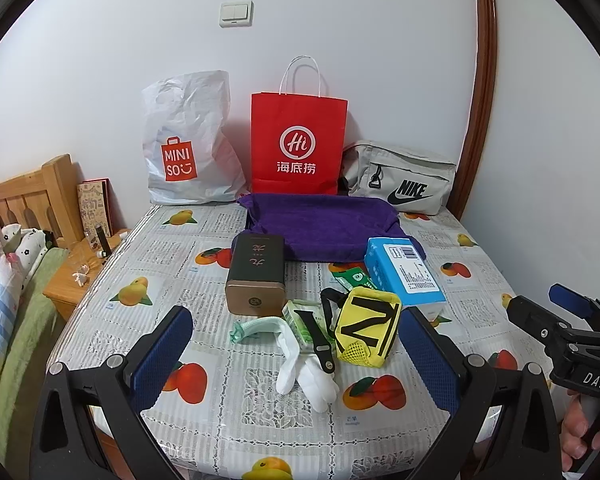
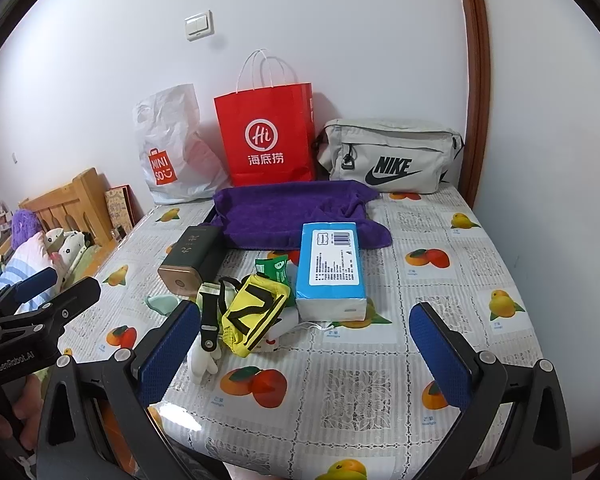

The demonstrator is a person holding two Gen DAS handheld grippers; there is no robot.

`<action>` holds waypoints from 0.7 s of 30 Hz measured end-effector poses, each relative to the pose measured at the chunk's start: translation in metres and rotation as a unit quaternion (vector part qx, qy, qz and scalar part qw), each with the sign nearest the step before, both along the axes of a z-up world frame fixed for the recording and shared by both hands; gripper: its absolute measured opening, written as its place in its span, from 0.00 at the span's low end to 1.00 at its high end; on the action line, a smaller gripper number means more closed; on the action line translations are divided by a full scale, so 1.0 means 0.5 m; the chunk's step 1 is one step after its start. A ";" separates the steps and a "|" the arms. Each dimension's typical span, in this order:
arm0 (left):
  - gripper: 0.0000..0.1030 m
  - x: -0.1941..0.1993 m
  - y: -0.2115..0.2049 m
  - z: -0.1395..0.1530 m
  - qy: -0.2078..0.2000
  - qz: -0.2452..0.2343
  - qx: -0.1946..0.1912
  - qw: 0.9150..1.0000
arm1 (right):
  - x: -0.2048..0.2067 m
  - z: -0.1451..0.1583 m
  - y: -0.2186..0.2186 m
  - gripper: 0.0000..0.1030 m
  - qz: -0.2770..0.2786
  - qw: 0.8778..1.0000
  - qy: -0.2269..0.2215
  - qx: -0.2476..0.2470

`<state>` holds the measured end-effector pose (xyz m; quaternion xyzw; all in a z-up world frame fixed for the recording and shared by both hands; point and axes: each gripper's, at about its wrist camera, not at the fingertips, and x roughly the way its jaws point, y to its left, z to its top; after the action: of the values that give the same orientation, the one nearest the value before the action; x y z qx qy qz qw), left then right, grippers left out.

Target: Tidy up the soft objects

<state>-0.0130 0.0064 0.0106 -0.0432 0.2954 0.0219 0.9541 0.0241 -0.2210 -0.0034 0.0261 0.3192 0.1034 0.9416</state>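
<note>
left gripper [image 1: 300, 354] spread wide above white glove [image 1: 310, 376], right gripper [image 2: 304, 354] also spread, empty, yellow pouch [image 2: 256, 316] beside blue tissue pack [image 2: 332, 268] on desk [image 2: 440, 240]

Against the wall behind the purple towel [image 1: 324, 226] stand three bags: one white plastic bag [image 1: 188, 140], one red paper bag [image 1: 298, 142] and one grey waist bag [image 1: 400, 178]. In front of the towel lie one dark tin [image 1: 255, 276], one blue tissue pack [image 1: 404, 270], one green packet [image 1: 350, 278], one yellow pouch [image 1: 366, 330], one black strap [image 1: 316, 336], one pale green cloth piece [image 1: 256, 328] and one white glove [image 1: 308, 372]. The count of towels is one; the count of grippers is two, left gripper [image 1: 300, 356] and right gripper [image 2: 306, 350].
</note>
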 end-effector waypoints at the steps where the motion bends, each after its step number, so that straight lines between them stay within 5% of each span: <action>1: 1.00 0.001 0.001 -0.001 0.000 0.000 0.001 1.000 | 0.000 0.000 0.000 1.00 0.000 1.000 0.000 0.000; 12: 1.00 0.021 0.016 -0.015 0.002 0.007 0.020 1.000 | 0.008 0.003 -0.005 1.00 0.007 1.000 -0.009 0.004; 21: 1.00 0.088 0.043 -0.100 0.063 0.006 0.006 0.998 | 0.055 -0.061 -0.016 1.00 0.009 0.999 0.027 0.022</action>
<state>0.0312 0.0279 -0.0392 -0.0378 0.3542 0.0318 0.9338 0.0517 -0.2291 -0.0339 0.0471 0.3428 0.1180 0.9308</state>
